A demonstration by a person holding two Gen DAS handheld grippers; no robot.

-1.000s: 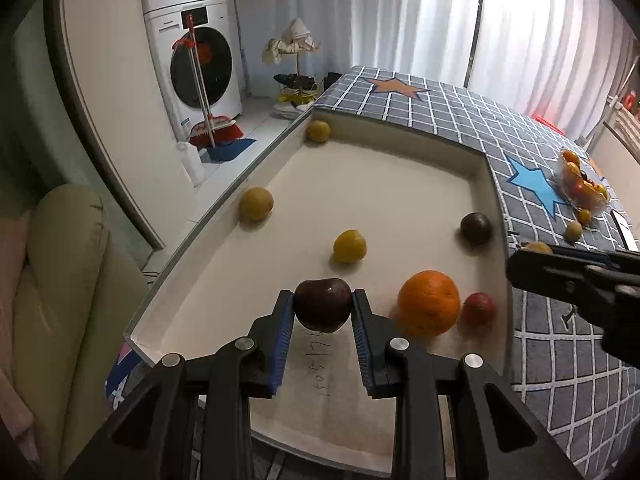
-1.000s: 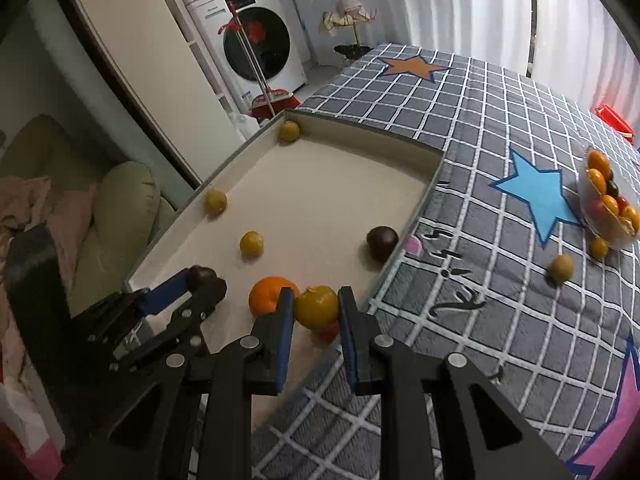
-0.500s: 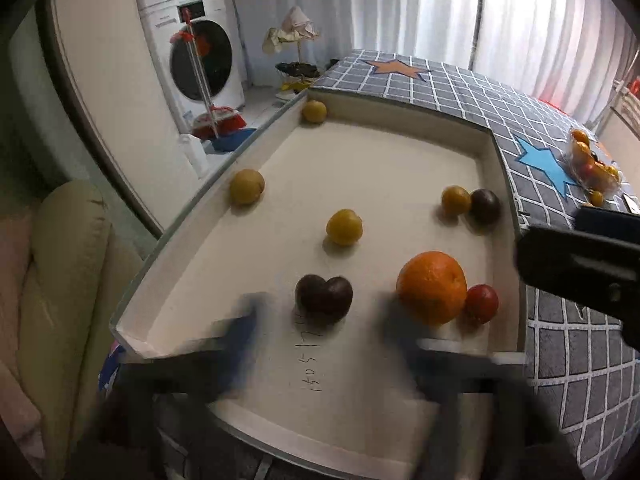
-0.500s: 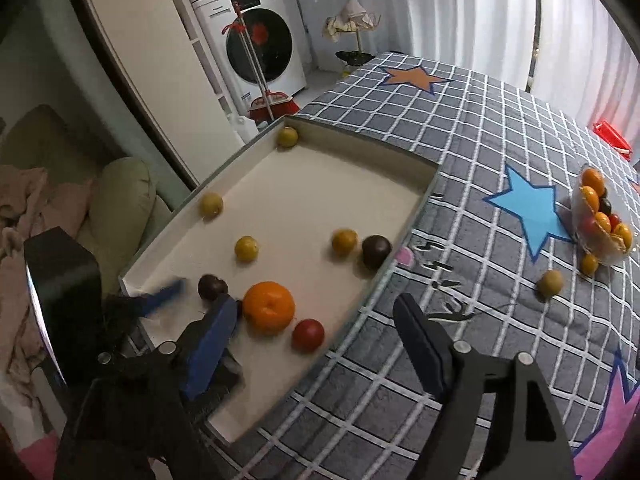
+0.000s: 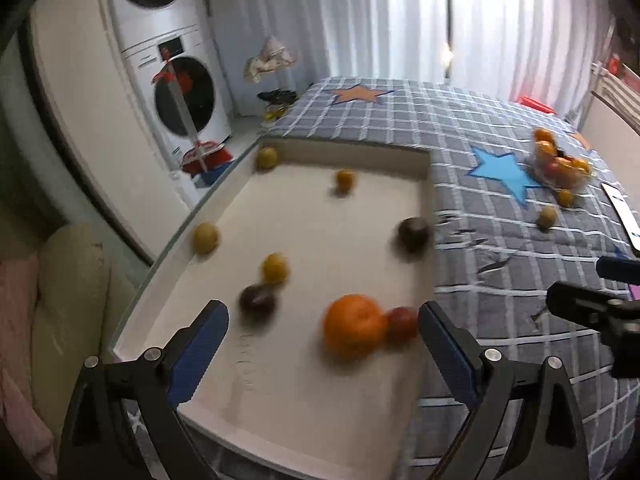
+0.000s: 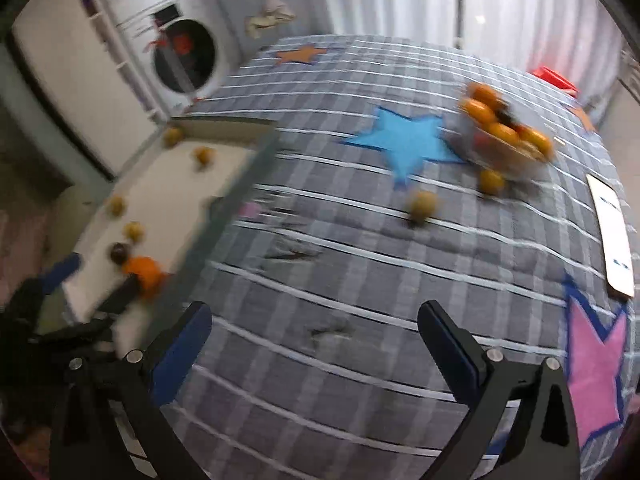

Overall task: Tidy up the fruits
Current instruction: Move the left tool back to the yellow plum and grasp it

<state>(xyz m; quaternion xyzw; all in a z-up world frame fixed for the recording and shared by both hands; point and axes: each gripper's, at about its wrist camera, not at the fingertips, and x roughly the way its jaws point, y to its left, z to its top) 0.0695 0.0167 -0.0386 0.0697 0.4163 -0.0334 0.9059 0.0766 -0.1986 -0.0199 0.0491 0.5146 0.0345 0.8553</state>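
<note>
**Both claws empty, next pick at risk from loose round fruit**

Left gripper (image 5: 322,338) jaws wide apart, nothing between them, hovering over the near end of the tray (image 5: 424,160). Right gripper (image 6: 314,338) also wide apart and empty, over the checked cloth (image 6: 360,260) to the right of the tray. Both views are motion-blurred, so fine contact is hard to judge.

Near, in the tray: orange (image 5: 354,326) with a red fruit (image 5: 402,322) touching its right side, and a dark plum (image 5: 258,300) just left of them with a yellow fruit (image 5: 275,267) close behind it. Risk: closing on any of these nudges its neighbour, and round fruit rolls on the flat tray floor.

Mid tray: another dark fruit (image 5: 414,232) against the right wall, a yellow one (image 5: 206,237) at the left wall. The wall may block one finger on a grab there.

Far tray: small orange fruit (image 5: 345,179) and a yellowish one (image 5: 267,157) in the far-left corner.

On the cloth, right and far: two loose fruits (image 6: 424,204) (image 6: 491,181) near a clear bowl (image 6: 506,136) heaped with fruit. Risks: a loose fruit rolls away on soft fabric when touched; bumping the bowl spills the pile; a white card (image 6: 612,236) lies at the far right. Left claw intrudes into the right view, so arms could clash near the tray edge.
</note>
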